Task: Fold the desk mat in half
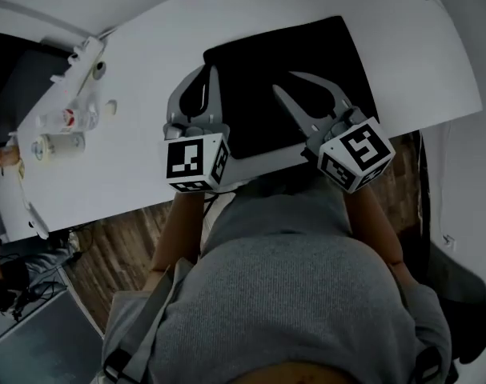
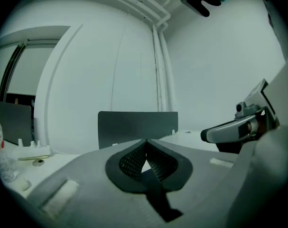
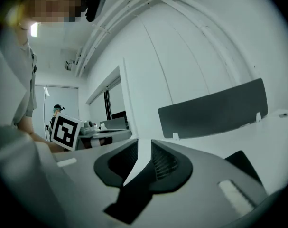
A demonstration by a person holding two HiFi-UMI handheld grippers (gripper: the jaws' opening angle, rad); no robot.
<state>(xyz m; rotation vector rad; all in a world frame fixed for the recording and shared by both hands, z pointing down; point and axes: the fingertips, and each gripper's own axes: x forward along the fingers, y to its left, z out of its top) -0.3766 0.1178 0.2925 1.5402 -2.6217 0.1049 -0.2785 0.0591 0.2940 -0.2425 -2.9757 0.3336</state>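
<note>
On table [image 1: 403,54]: desk mat [image 1: 295,58] flat, long axis approx. along edge.

There is one black desk mat [image 1: 307,62], lying on one white bench [image 1: 435,70]. There are two grippers, the left gripper [image 1: 213,70] and the right gripper [image 1: 285,82]. Each has two fingers [image 1: 214,94], four in all, and each carries one marker cube [image 1: 196,160], two in all.

At the bench's left end there are four small things:
- one clear bottle [image 1: 70,120] with a red label
- one short pale cylinder [image 1: 50,145]
- one little round disc [image 1: 109,108]
- one white device [image 1: 86,58]

One dark divider panel [image 2: 136,127] stands at the bench's far edge.

There are two people: one in a grey top [image 1: 291,294], and one far-off figure [image 3: 58,110] in the right gripper view.
</note>
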